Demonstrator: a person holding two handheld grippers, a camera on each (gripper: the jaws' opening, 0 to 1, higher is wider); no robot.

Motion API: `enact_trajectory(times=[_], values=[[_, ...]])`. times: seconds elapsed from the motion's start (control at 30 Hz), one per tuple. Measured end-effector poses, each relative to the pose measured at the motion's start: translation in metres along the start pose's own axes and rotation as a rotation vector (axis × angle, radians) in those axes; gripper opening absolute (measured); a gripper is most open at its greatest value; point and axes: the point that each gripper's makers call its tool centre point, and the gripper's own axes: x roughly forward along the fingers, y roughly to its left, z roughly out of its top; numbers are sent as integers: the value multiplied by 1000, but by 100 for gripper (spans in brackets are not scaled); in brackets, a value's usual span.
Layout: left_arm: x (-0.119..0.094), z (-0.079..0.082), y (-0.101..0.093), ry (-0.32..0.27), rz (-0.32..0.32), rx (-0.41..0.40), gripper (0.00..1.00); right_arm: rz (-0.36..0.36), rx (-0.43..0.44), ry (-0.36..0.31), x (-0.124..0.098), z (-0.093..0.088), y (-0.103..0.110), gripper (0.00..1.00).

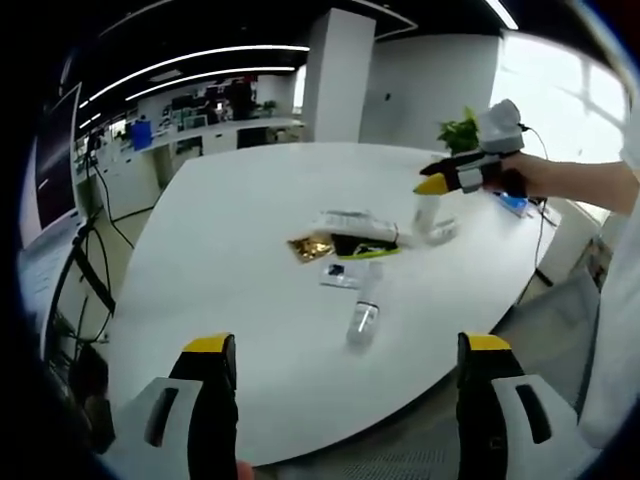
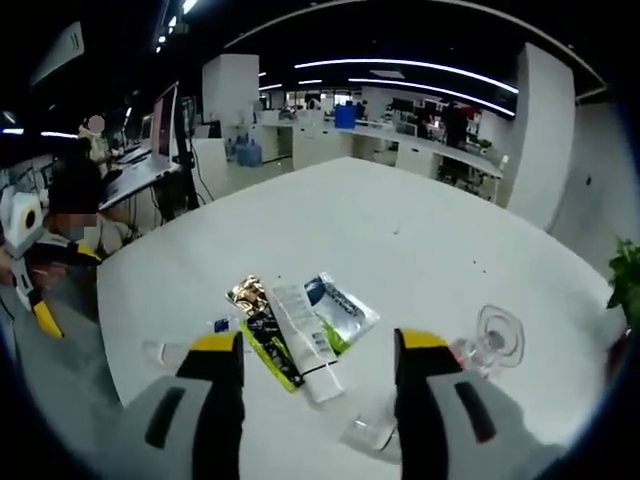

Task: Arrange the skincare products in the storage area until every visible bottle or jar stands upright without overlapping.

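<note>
A large white counter [image 1: 250,210] with a rounded edge carries a small heap of skincare products near its middle.

In the left gripper view, the left tool [image 1: 345,400] hangs off the near edge of the counter, its two yellow-tipped jaws wide apart with nothing between them. Just beyond the edge a clear bottle [image 1: 364,312] lies on its side, its long axis running away from the near edge toward the heap. Past it, a white tube [image 1: 358,224] lies flat, its length running across the view. A gold sachet [image 1: 311,247] lies at the tube's left end, with a black and lime green packet [image 1: 358,247] against the tube's near side and a small flat sachet [image 1: 339,274] just in front. The right tool [image 1: 432,184] reaches in from the right, held by a hand, over a white bottle [image 1: 428,216] near the tube's right end; whether that bottle stands or leans cannot be told.

In the right gripper view, the right tool [image 2: 318,395] has its jaws apart and empty above the heap. The white tube [image 2: 300,340] points diagonally toward the tool. A round clear jar [image 2: 497,337] sits near the right jaw. Printing on the tube and packets is too small to read.
</note>
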Motion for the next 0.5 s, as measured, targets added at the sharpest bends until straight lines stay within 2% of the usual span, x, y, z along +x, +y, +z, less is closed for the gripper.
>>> enact_trajectory(times=[0.5], values=[[0,-1,1,5,5,-10,89,27,-39,27,13,3,-2,61]])
